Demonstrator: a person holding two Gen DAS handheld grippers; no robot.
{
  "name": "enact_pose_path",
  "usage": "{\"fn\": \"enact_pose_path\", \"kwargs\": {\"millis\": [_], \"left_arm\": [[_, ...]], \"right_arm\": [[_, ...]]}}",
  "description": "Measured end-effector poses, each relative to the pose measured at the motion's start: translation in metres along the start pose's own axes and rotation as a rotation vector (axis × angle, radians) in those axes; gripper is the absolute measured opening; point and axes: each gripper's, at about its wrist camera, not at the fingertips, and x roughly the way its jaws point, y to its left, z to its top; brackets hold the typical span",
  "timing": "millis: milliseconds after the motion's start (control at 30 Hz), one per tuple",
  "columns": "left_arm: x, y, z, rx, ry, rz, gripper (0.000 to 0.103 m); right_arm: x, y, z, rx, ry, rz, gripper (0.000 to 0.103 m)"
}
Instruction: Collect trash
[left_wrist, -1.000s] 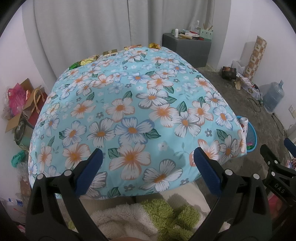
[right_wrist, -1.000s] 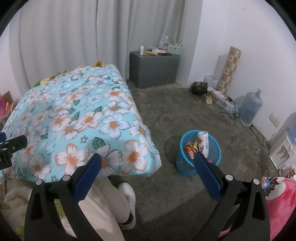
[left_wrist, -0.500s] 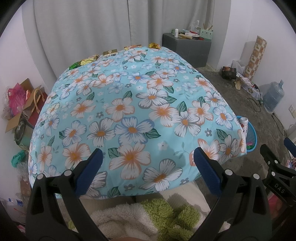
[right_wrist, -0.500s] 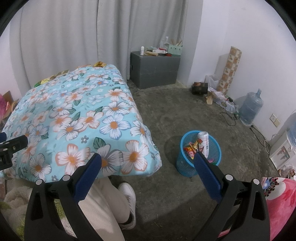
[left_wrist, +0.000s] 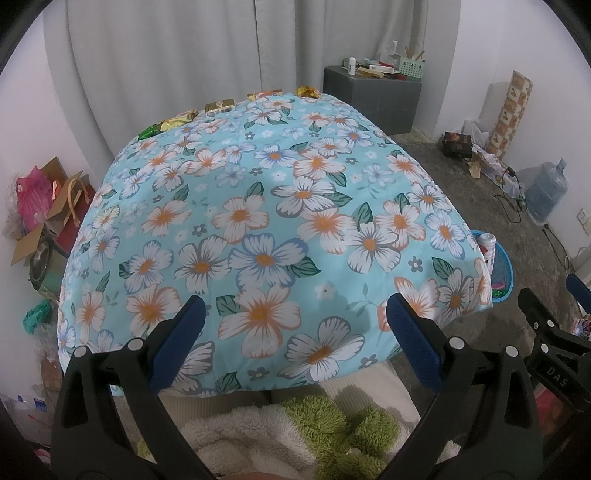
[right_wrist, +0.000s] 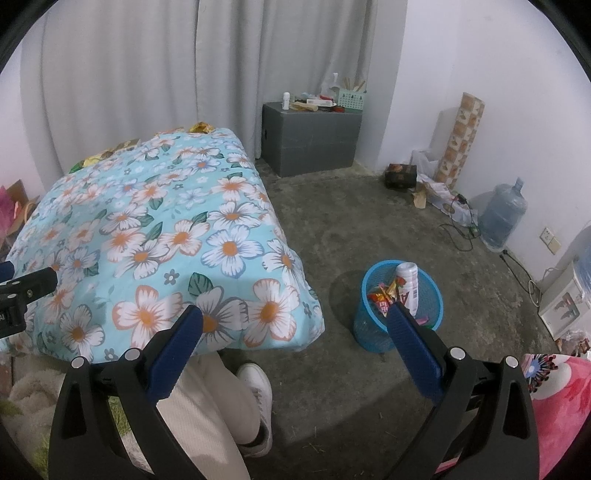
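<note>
Several snack wrappers lie along the far edge of the flower-cloth table (left_wrist: 258, 206): a green one (left_wrist: 149, 131), a yellow one (left_wrist: 177, 120), a gold box (left_wrist: 219, 104) and a gold wrapper (left_wrist: 308, 91). My left gripper (left_wrist: 293, 317) hangs open over the table's near edge, nothing between its fingers. My right gripper (right_wrist: 295, 325) is open too, above the floor right of the table. A blue mesh bin (right_wrist: 400, 306) on the floor holds a white can (right_wrist: 406, 282) and coloured wrappers (right_wrist: 384, 295).
A person's pale trouser leg and white shoe (right_wrist: 255, 384) stand under the table's near corner. A grey cabinet (right_wrist: 310, 138) with clutter sits at the back wall. A water jug (right_wrist: 502, 214), cables and boxes line the right wall. Bags and cardboard (left_wrist: 44, 206) crowd the left.
</note>
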Motion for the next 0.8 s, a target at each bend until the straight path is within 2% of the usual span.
{"fn": "enact_pose_path", "kwargs": {"millis": [800], "left_arm": [[0.0003,-0.0003,-0.0001,0.004,0.008,-0.002,0.094]], "right_arm": [[0.0001,0.0000,0.0002,-0.001,0.000,0.001,0.097]]}}
